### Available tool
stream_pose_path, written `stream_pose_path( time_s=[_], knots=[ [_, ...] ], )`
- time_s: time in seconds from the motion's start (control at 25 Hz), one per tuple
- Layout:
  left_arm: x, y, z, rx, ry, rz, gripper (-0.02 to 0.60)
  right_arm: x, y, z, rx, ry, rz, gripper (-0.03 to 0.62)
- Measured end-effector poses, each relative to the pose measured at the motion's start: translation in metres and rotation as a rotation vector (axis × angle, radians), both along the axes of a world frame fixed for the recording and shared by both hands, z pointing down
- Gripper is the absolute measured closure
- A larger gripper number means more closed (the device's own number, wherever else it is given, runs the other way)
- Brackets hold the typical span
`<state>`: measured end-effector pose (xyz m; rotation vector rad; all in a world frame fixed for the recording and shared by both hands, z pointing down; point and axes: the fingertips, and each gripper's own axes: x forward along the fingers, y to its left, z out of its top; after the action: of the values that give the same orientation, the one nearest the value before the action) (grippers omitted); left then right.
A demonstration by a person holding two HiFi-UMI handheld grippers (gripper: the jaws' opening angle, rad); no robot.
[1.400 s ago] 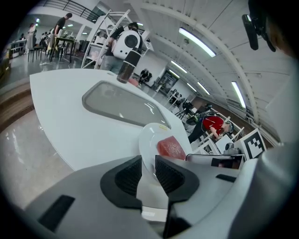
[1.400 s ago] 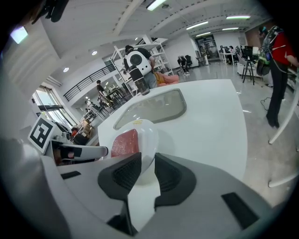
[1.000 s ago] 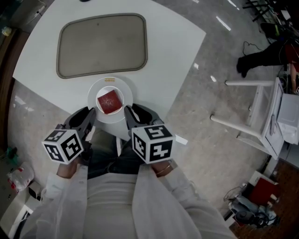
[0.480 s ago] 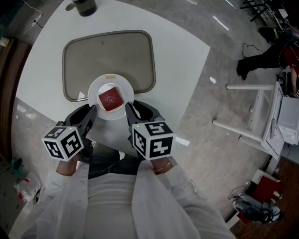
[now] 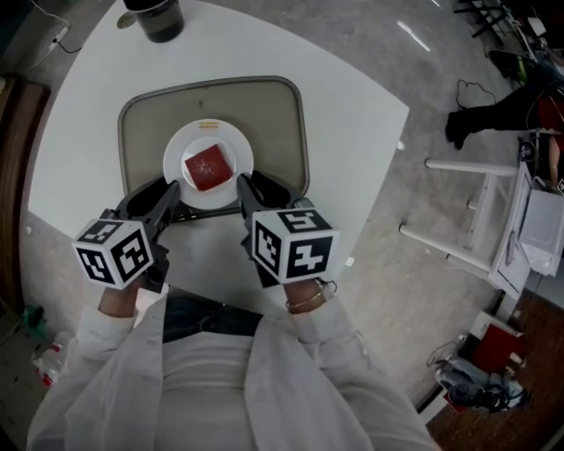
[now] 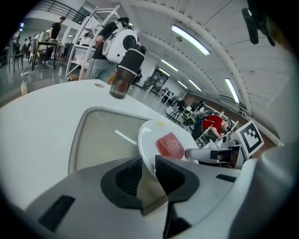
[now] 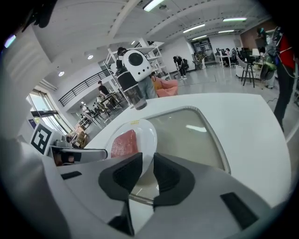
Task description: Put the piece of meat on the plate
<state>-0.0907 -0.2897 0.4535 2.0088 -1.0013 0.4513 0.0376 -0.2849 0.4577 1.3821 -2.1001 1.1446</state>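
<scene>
A red square piece of meat [image 5: 207, 167] lies on a white round plate [image 5: 181, 150]. The plate is over the near half of a beige tray [image 5: 264, 114] on the white table. My left gripper [image 5: 169, 192] is shut on the plate's left rim, and my right gripper [image 5: 244, 189] is shut on its right rim. In the left gripper view the plate [image 6: 148, 140] runs between the jaws of the left gripper [image 6: 148, 170], with the meat [image 6: 170, 145] beyond. The right gripper view has the plate [image 7: 147, 135] edge in the right gripper [image 7: 148, 170] and the meat [image 7: 124, 144] at left.
A dark cup [image 5: 154, 16] stands at the table's far edge, beyond the tray. The table's right edge drops to a grey floor with a white frame [image 5: 476, 211]. People stand among shelves far behind the table [image 6: 112, 42].
Both grippers carried the plate with the meat away from the table's near edge and over the tray. The dark cup has come into view.
</scene>
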Motion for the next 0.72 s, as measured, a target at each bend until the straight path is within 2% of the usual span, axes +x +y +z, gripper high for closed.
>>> stream_pose_path(
  time_s=[0.44,0.72],
  knots=[
    [-0.006,-0.030,0.019,-0.027,-0.102,0.058,0.491,-0.008,-0.027,0.022,-0.077,0.006,0.006,0.510],
    [-0.006,-0.030,0.032,-0.076,-0.115,0.058,0.491,-0.010,-0.028,0.032,-0.105,0.019,0.010,0.510]
  ],
)
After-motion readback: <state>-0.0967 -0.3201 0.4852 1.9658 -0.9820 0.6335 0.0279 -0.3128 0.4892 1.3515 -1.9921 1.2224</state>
